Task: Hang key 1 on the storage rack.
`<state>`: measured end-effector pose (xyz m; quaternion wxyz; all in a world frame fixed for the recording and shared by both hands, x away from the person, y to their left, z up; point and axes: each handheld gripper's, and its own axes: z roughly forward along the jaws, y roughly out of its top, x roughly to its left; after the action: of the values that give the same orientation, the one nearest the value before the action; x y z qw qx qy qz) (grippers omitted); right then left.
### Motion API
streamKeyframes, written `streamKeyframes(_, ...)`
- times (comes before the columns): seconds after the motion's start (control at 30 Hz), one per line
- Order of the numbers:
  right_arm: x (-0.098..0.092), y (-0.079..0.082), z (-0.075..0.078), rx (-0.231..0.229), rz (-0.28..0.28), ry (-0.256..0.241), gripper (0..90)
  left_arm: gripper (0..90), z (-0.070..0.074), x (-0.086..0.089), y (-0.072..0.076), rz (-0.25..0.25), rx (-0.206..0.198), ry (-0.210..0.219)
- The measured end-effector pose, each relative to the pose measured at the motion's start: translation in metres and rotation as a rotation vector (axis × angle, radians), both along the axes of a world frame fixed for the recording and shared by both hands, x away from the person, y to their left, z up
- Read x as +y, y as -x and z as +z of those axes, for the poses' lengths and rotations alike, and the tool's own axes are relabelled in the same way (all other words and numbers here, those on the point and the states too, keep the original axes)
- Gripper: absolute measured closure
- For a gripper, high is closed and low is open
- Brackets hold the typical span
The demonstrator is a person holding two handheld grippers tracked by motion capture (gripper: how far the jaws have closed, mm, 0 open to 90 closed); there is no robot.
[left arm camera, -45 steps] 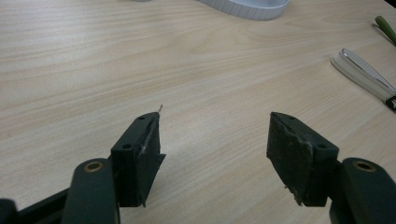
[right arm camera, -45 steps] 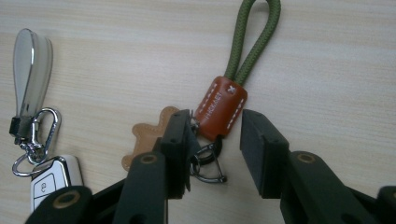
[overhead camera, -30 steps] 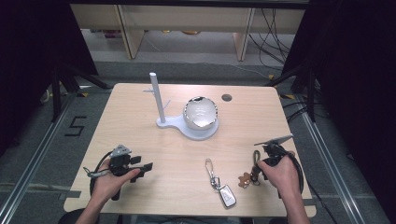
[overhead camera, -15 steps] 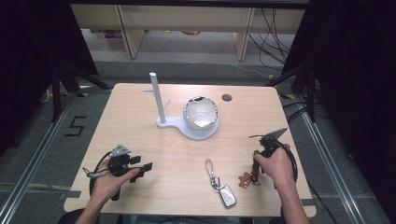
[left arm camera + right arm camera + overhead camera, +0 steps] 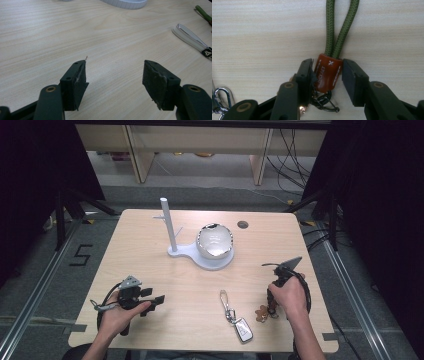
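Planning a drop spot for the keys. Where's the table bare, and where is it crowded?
Bare: the wide strip between the left gripper and the silver car key with its clip, and the far-left corner beside the white stand with upright post. Crowded: near-right, where the right gripper straddles the brown tag on the green cord loop.

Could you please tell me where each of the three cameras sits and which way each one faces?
High view: above the person's side, looking forward and down on the table; both forearms and tools show.
Left gripper view: rides the left tool, looking along open jaws over bare wood.
Right gripper view: rides the right tool, looking down at a brown tag on green cord.
Shared: the car key shows in the high and left gripper views.
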<state>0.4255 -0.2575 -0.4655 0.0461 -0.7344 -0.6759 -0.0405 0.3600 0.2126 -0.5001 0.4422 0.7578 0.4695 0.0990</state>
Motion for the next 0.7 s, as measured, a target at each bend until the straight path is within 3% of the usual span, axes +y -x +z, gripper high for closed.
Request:
streamKeyframes(0.1,0.0,0.0,0.0,0.004,0.011,-0.003,60.6,35.3,0.0,0.001,0.0,-0.003,0.001,-0.009)
streamKeyframes(0.13,0.003,-0.001,0.002,0.01,-0.025,-0.006,60.2,35.3,0.0,0.001,0.0,0.006,-0.004,0.004)
streamKeyframes(0.37,0.006,-0.003,-0.002,0.02,-0.02,0.016,60.4,35.3,0.0,0.001,0.0,0.008,-0.007,0.008)
streamKeyframes(0.43,0.005,-0.001,-0.006,-0.008,-0.022,0.022,61.5,35.3,0.0,0.001,0.0,0.007,-0.007,0.009)
streamKeyframes(0.47,0.005,-0.001,-0.007,0.001,-0.018,0.02,61.8,35.3,0.0,0.002,0.0,0.008,-0.006,0.006)
streamKeyframes(0.5,0.006,-0.002,-0.005,0.035,-0.037,0.016,62.7,35.3,0.0,0.002,0.0,0.008,-0.007,0.005)
streamKeyframes(0.57,0.006,-0.002,-0.005,0.033,-0.046,0.021,63.4,35.3,0.0,0.001,0.0,0.009,-0.008,0.008)
streamKeyframes(0.6,0.009,-0.001,-0.006,0.012,-0.072,0.023,64.0,35.3,0.0,0.001,0.0,0.008,-0.01,0.008)
streamKeyframes(0.63,0.013,-0.001,-0.005,0.031,-0.111,0.019,64.8,35.3,0.0,0.001,0.0,0.005,-0.01,0.003)
streamKeyframes(0.67,0.009,-0.001,-0.006,0.019,-0.046,0.041,66.6,35.3,0.0,0.001,0.0,0.0,-0.008,0.004)
streamKeyframes(0.7,0.009,-0.001,-0.006,0.019,-0.046,0.041,66.6,35.3,0.0,0.001,0.0,0.0,-0.008,0.004)
